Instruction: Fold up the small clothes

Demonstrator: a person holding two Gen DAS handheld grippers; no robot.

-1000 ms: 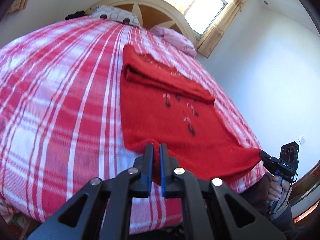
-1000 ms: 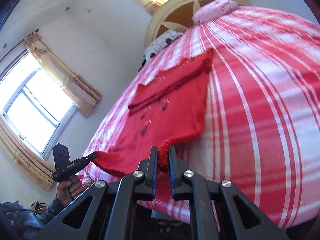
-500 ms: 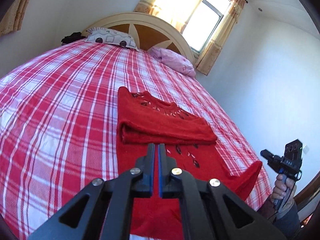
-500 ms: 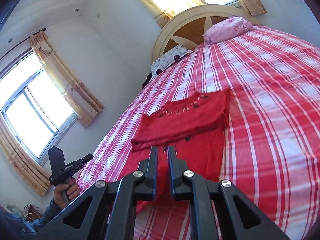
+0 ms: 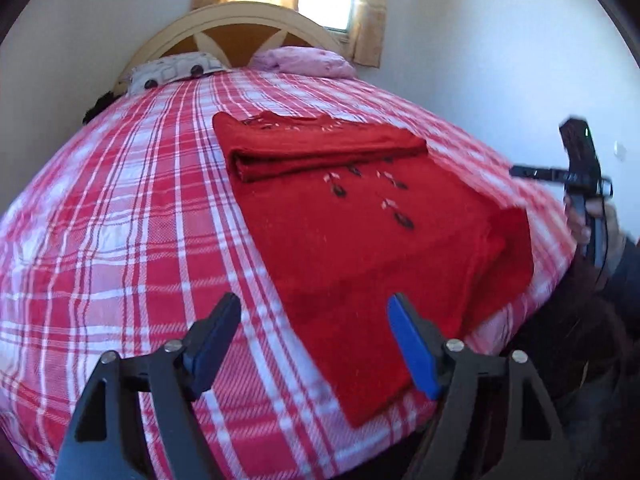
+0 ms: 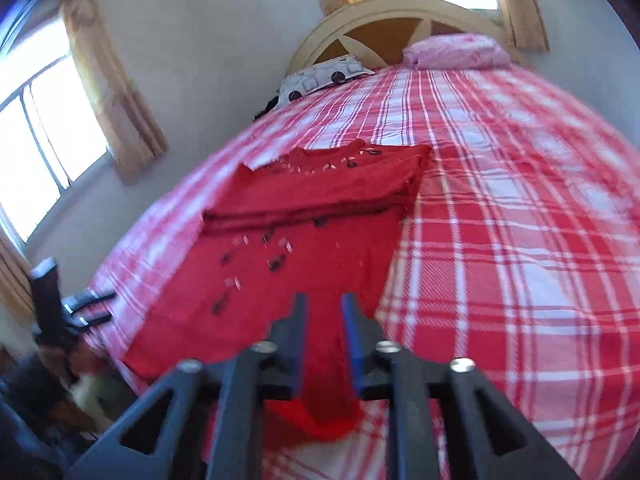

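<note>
We worked at the foot of a bed (image 5: 120, 248) spread with a red-and-white plaid cover, its arched headboard (image 5: 244, 28) against the far wall under a sunlit window. The red sweater (image 5: 360, 232) lay flat near the bed's near edge, its top part doubled over toward us, probably so the lower half could be brought up to meet it. Our left gripper (image 5: 314, 332) hovered above the hem with its jaws spread wide, gripping nothing. Our right gripper (image 6: 323, 344) had its jaws parted only narrowly; red cloth showed between and below them, but we could not tell whether they pinched it. We found no legible writing.
</note>
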